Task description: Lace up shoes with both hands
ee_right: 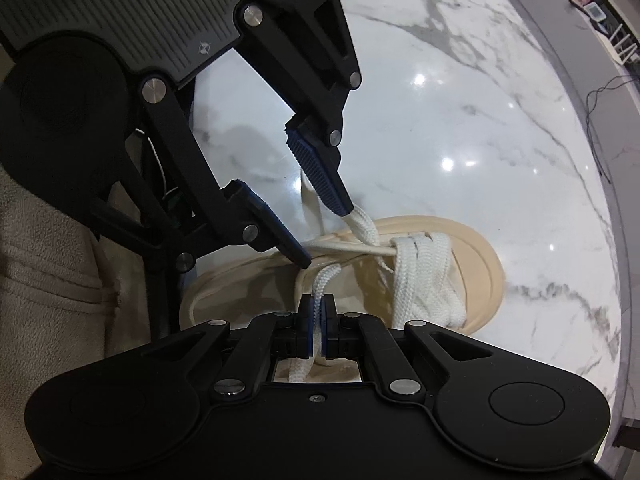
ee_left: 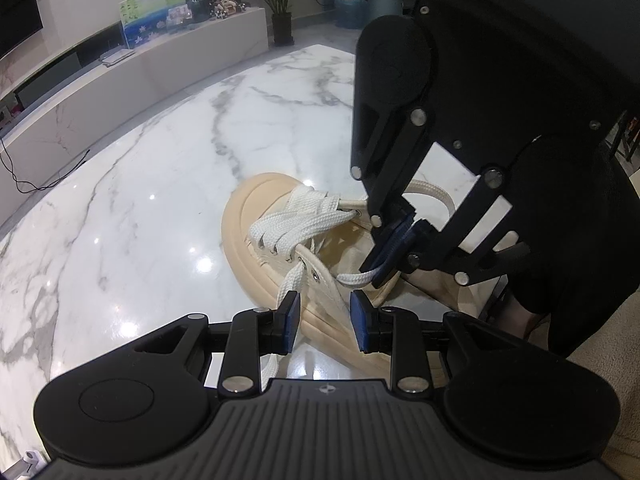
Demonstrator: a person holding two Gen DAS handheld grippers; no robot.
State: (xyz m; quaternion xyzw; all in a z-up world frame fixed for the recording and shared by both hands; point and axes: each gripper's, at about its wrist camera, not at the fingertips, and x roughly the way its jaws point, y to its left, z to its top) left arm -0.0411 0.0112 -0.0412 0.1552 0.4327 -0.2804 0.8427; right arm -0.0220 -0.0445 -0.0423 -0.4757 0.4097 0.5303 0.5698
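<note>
A cream canvas shoe (ee_left: 256,216) (ee_right: 480,264) with a beige rubber toe lies on the white marble table (ee_left: 140,200) (ee_right: 460,120). Flat white laces (ee_left: 288,224) (ee_right: 420,280) cross over its front eyelets. My right gripper (ee_right: 318,320) (ee_left: 386,270) points down over the shoe's opening and is shut on one loose lace end (ee_left: 356,278) (ee_right: 320,280). My left gripper (ee_left: 325,320) (ee_right: 324,236) stands open at the shoe's near side, the collar edge between its jaws. The other lace end (ee_left: 286,286) (ee_right: 362,224) runs past its one blue pad (ee_left: 291,322), not gripped.
A low marble bench (ee_left: 168,60) with pictures and toys runs beyond the table, with a potted plant (ee_left: 282,4) and a water jug (ee_left: 350,0) behind. A black cable (ee_left: 44,176) lies on the floor. A beige fleece sleeve (ee_right: 48,260) is at the left.
</note>
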